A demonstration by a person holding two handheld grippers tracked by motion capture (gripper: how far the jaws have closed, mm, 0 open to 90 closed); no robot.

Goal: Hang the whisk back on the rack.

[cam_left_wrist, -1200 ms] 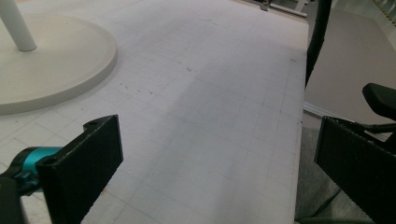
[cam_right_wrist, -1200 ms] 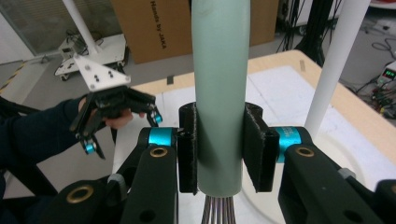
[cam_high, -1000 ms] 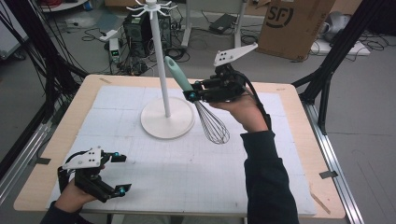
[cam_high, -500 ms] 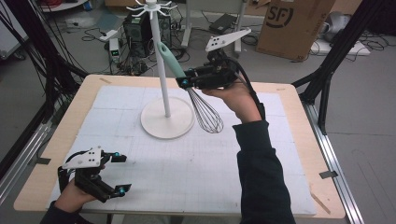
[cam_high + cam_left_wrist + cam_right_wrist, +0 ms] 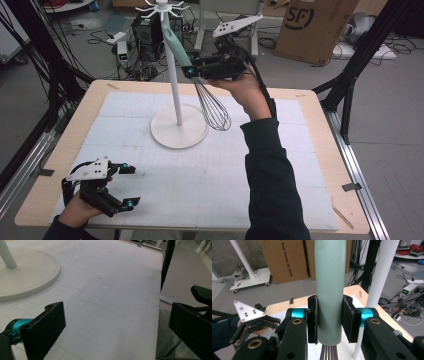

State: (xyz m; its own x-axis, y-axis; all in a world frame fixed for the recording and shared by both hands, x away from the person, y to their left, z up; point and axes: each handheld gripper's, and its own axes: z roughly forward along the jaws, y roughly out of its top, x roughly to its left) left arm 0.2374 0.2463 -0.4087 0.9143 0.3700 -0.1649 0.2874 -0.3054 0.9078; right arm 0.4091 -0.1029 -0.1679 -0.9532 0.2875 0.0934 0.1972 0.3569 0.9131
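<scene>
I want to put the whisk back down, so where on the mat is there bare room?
Bare mat lies between the stand's base, the left gripper and the sleeve. It is crowded around the pole, where the whisk hangs.

On the bench [image 5: 310, 150] lies a mat [image 5: 200, 180] that covers most of its top. The stand [image 5: 172, 85] rises from a round base [image 5: 179, 131] on the far left-centre part of the mat. The right tongs [image 5: 192, 67] are in the air just right of the stand's pole, above the far part of the bench, and grip the handle of a whisk [image 5: 202, 92]. The whisk is tilted: its handle points up and left toward the pole, and its wires hang down to the right of the base. The left tongs [image 5: 127, 186] are low at the near left corner, well apart from the stand. Behind the bench, on the floor, stands a cardboard box [image 5: 315, 27] at the far right.
</scene>
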